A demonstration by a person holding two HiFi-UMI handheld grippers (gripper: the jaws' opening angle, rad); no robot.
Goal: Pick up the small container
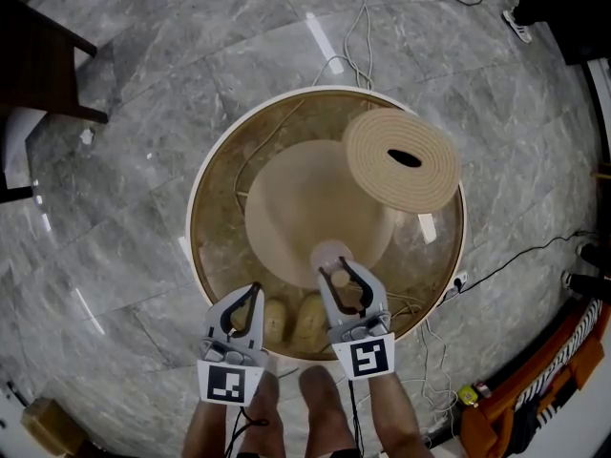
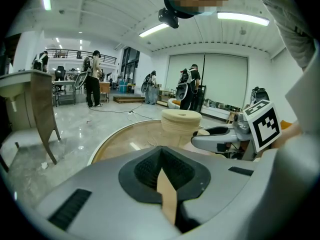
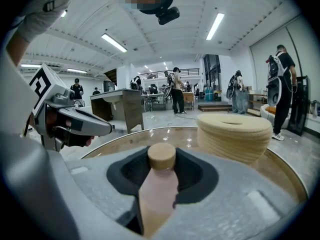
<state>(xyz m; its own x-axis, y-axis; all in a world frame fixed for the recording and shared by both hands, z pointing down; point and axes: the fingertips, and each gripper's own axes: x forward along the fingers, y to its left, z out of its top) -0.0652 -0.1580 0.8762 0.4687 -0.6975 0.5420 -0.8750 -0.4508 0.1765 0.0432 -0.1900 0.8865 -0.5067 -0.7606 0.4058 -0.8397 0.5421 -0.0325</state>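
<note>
Our right gripper (image 1: 341, 273) clamps its jaws on the small tan-capped bottle (image 3: 159, 191), upright at their twelve o'clock near the six o'clock rim of the glass bench (image 1: 191, 219); our left gripper (image 1: 256, 290), jaws together, sits at its nine o'clock.

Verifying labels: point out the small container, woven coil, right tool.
small container (image 3: 159, 194), right gripper view, its pinkish body.
woven coil (image 1: 377, 172), head view, top face beside hole.
right tool (image 1: 337, 269), head view, midway between fingertips.

grey stone floor (image 1: 134, 74): glossy
round glass tabletop (image 1: 221, 246): smooth, reflective
beige coiled rope roll (image 1: 382, 184): rough, matt
small pinkish container (image 3: 159, 189): translucent plastic
</note>
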